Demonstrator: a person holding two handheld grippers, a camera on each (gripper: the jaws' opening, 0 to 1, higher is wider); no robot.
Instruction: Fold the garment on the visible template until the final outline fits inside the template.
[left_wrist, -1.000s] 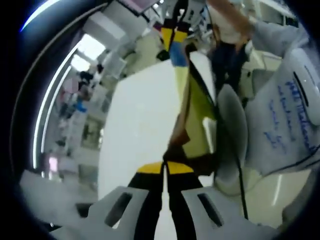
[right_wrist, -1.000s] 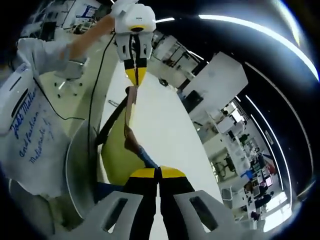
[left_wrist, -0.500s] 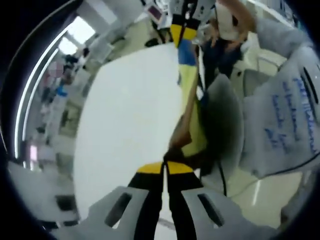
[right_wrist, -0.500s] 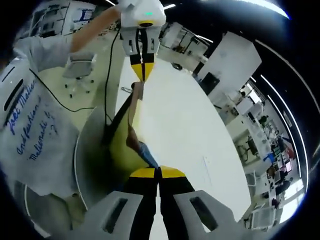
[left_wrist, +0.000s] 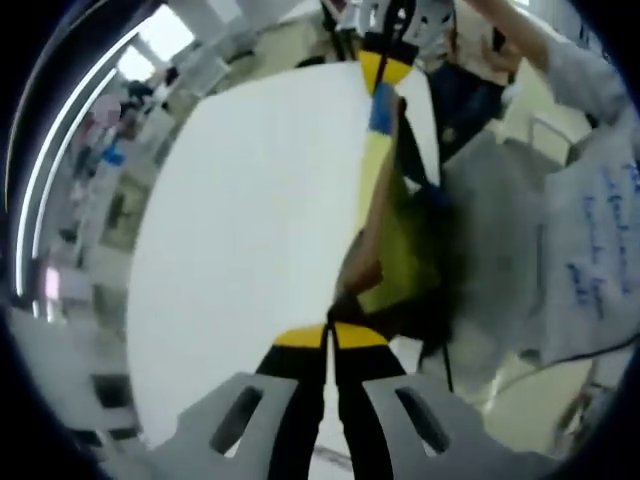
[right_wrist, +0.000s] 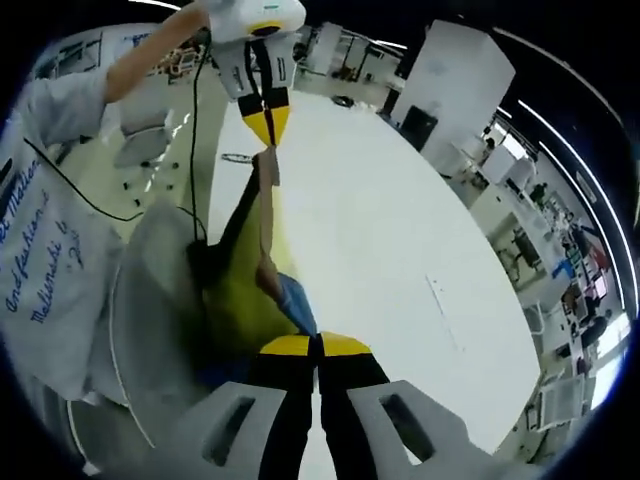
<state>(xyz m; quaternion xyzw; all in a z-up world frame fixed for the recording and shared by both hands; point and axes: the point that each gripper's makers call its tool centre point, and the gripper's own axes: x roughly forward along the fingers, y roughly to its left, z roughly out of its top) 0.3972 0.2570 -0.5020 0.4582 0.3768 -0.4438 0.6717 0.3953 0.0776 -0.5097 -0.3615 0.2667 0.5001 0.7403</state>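
Apparently little was done: the garment (left_wrist: 395, 250) was held stretched in the air over the white table (left_wrist: 250, 220), pinched by the left gripper (left_wrist: 329, 335) and right gripper (right_wrist: 315, 345). All folding remained.

The left gripper view is taken from just behind the left tool (left_wrist: 330, 335), along its closed jaws, with the white surface (left_wrist: 250, 230) seen close below. The right gripper view is taken likewise from behind the right tool (right_wrist: 318, 345). The two views are aimed toward each other across the surface (right_wrist: 400, 260): the yellow garment (left_wrist: 395, 250) stretched between them (right_wrist: 245, 290) is shared, and the opposite tool is seen at each far end.
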